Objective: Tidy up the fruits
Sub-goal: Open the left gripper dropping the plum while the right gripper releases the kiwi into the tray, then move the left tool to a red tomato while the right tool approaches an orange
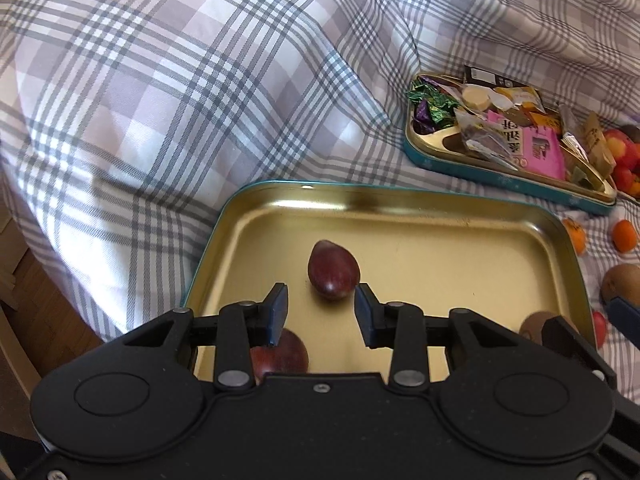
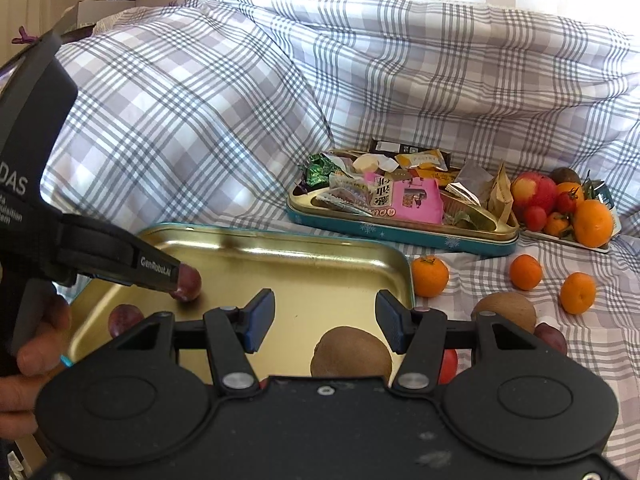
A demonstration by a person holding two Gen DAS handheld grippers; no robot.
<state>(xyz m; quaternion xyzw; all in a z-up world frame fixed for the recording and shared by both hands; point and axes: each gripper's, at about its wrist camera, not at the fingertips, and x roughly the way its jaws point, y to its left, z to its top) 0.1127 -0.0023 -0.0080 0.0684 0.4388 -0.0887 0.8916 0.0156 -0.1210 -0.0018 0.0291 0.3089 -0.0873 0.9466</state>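
Observation:
In the left wrist view a gold tray (image 1: 420,216) lies on the checked bedding. A dark red plum (image 1: 334,270) rests in it just beyond my left gripper (image 1: 321,292), which is open with its pads clear of the fruit. A second plum (image 1: 280,354) lies under the left finger. The right wrist view shows my right gripper (image 2: 325,296) open over the same tray (image 2: 320,248), with a brown kiwi (image 2: 352,352) lying below between the fingers, not pressed. Both plums (image 2: 186,284) (image 2: 126,318) show at the left, beside the left gripper's finger (image 2: 156,272).
A teal tin of wrapped snacks (image 2: 400,232) sits behind the tray. Tangerines (image 2: 430,276) (image 2: 526,272) (image 2: 578,292), another kiwi (image 2: 504,312), a plum (image 2: 552,336) and a small red fruit (image 2: 448,364) lie loose at the right. A plate of mixed fruit (image 2: 560,208) stands behind. Pillows rise at the back.

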